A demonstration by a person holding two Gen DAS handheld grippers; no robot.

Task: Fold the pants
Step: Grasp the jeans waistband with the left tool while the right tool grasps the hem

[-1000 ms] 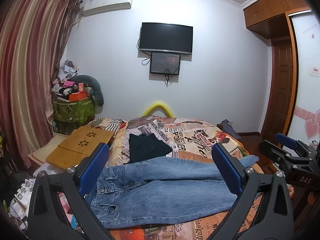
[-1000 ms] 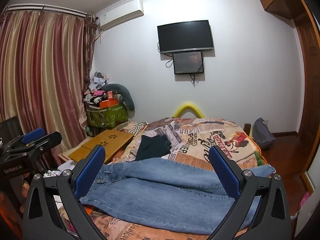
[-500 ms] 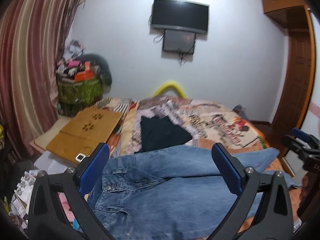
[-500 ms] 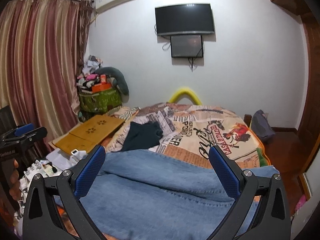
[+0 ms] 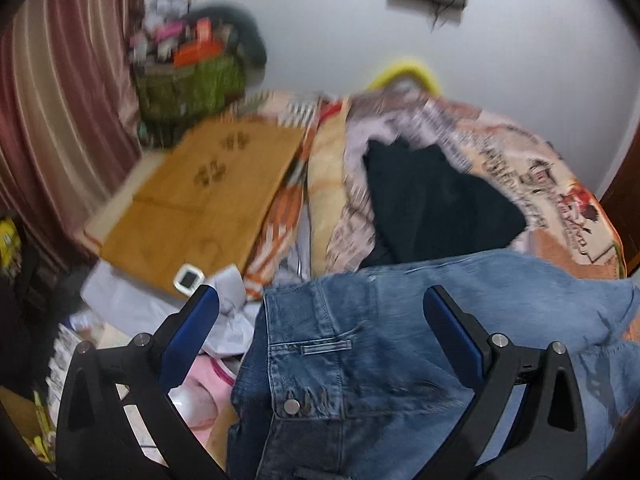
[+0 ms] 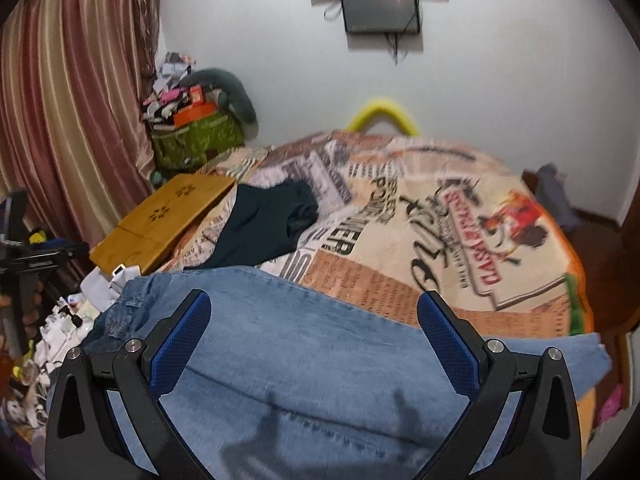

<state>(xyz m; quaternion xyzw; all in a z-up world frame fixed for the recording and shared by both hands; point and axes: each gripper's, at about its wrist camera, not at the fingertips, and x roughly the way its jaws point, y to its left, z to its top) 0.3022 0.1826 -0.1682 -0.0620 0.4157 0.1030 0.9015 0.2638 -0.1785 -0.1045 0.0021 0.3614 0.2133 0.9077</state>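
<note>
Now that both of your tools have dropped toward the bed since a second ago, the jeans [image 5: 360,360] fill the near half of each view instead of lying well below, which puts you at the reach-in before the first fold; nothing is folded yet. Your left gripper [image 5: 320,344] is spread wide above the waistband, with the button at about 6 o'clock between its fingers, gripping nothing. Your right gripper [image 6: 312,344] is likewise spread, empty, over the legs, and its shadow on the denim [image 6: 320,360] suggests it is close to the cloth. The jeans lie across the near edge of the bed [image 6: 440,248], waist toward 9 o'clock, hems toward 3. Beyond them at 11 o'clock lies a dark garment [image 6: 260,228], apart from the denim. Farther, at 10 o'clock, the green bin [image 6: 196,140] stands heaped above its rim with clutter, an orange box [image 6: 196,114] on top; the rest is too blurred to name.
</note>
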